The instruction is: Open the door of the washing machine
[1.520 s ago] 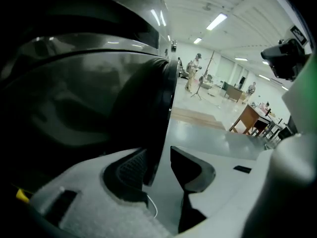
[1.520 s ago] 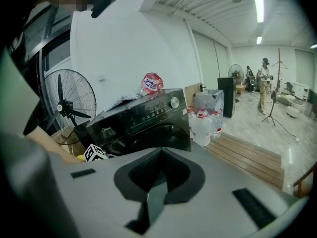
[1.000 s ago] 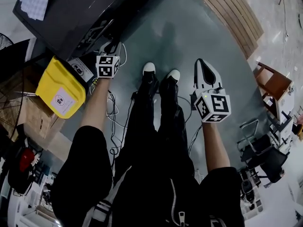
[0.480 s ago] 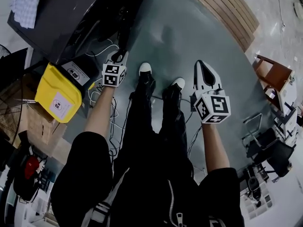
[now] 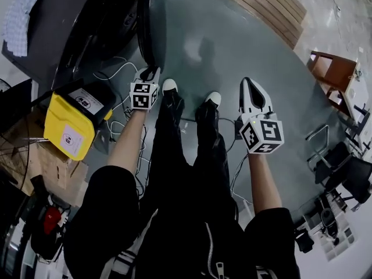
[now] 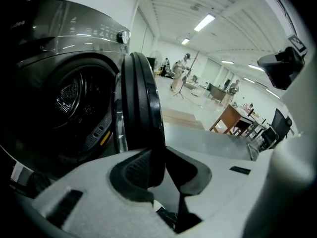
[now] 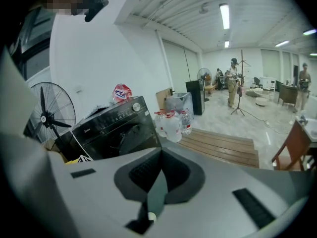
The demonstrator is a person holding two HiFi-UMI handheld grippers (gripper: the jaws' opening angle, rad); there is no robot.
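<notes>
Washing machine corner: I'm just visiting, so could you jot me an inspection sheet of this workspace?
Surface: grey floor, wooden platform beyond.
Job's things: washing machine, door open, seen edge-on.
Clutter: yellow case beside the machine; checked cloth on its top; water jugs.
Grippers: left gripper on the door's rim, jaws opening; right gripper shut, empty.
Cables: white and black cables loose on the floor by the machine.
Surroundings: fan, wooden table, people far off.
</notes>
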